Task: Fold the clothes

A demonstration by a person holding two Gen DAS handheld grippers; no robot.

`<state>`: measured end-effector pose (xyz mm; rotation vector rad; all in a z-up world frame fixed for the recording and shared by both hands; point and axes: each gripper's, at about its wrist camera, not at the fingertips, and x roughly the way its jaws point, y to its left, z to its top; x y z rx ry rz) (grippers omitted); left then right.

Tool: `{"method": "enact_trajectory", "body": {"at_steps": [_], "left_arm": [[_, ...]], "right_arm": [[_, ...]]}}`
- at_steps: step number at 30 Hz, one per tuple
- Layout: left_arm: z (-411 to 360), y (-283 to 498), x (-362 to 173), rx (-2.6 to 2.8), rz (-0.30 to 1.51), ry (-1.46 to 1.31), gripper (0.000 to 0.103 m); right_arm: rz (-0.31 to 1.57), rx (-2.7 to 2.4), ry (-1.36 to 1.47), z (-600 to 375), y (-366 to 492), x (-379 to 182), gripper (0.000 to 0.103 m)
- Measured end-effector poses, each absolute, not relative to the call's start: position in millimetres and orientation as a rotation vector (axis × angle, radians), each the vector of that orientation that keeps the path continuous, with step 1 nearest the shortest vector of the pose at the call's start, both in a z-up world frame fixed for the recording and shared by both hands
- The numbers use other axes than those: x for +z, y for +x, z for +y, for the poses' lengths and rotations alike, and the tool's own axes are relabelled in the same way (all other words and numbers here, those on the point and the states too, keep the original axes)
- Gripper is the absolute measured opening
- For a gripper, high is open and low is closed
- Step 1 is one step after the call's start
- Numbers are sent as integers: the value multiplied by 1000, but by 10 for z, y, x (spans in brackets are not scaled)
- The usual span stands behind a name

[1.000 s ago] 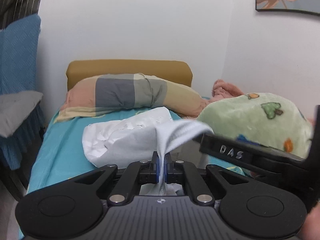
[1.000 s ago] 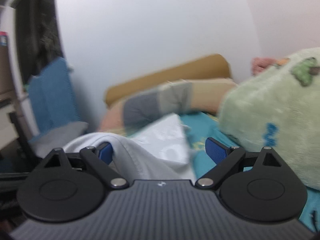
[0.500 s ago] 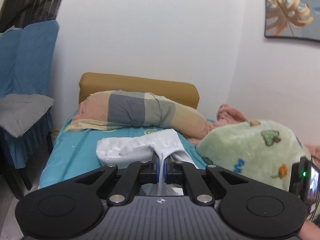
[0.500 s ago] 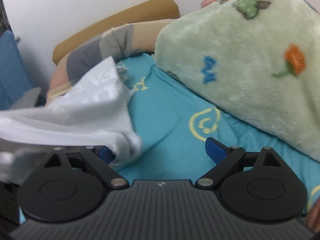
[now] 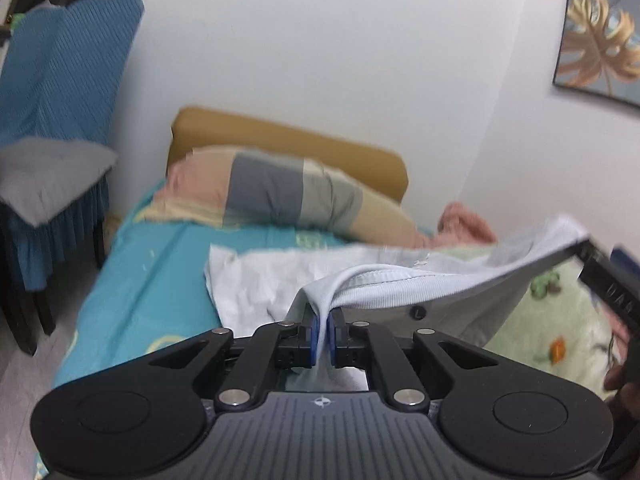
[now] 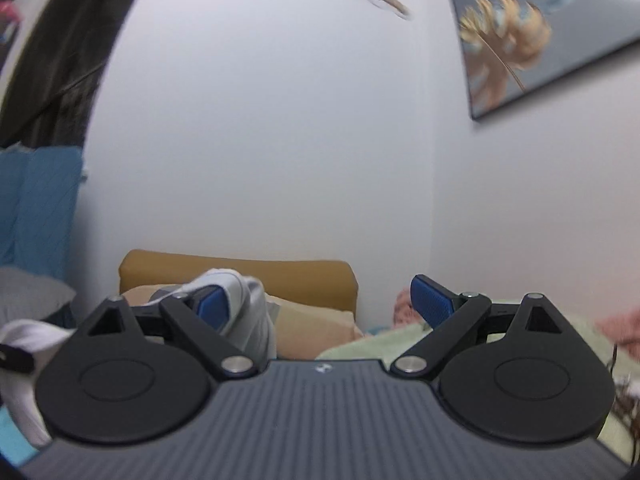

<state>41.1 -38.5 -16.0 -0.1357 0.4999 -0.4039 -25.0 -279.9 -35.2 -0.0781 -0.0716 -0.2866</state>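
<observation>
Left gripper [image 5: 320, 330] has its jaws pinched on the ribbed hem of the white shirt [image 5: 276, 280], lifted over the teal bed [image 5: 140, 280] (blurry, mind you). Right gripper [image 6: 316, 304] has jaws spread wide, shirt [image 6: 250, 320] draped over its left finger. The shirt stretches toward the bed's right edge, over the green blanket [image 5: 560, 320], pillow [image 5: 280, 200] behind.

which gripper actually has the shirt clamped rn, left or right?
The left gripper: its jaws are shut on the white shirt. The right gripper is open, the cloth only draped over one of its fingers.
</observation>
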Motion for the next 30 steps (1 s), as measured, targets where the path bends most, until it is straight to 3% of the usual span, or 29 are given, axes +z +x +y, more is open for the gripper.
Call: {"method": "enact_trajectory", "body": {"at_steps": [2,4,6,8,16,19,21,26,30], "left_arm": [[-504,407,-241,-399,514,-73,15],[-623,402,-322,-395,528,-10,27],[-741,398,-403,-389,542,53,53],[-868,379,-467,-377,529,128,61],[-1147,189,-585,-264,398,372,70],[-1079,130,-596,-234,446,388,72],[-1031,87,-601,-218,482,399,82],[-951,65,-626,-295,668,376,93],[-863,112,-688,-293,794,348,93]], "right_arm": [[-68,-263,-91,-2757,-247,-360,95],[-63,-253,-93,-2741,-248,-377,95],[-58,-256,-98,-2731,-264,-390,95],[-48,-255,-89,-2778,-251,-359,95],[-25,-293,-75,-2805,-207,-353,95],[-11,-340,-69,-2860,-152,-345,95],[6,-374,-50,-2934,-98,-353,95],[88,-435,-29,-3114,60,-421,95],[190,-456,-41,-3216,222,-566,95]]}}
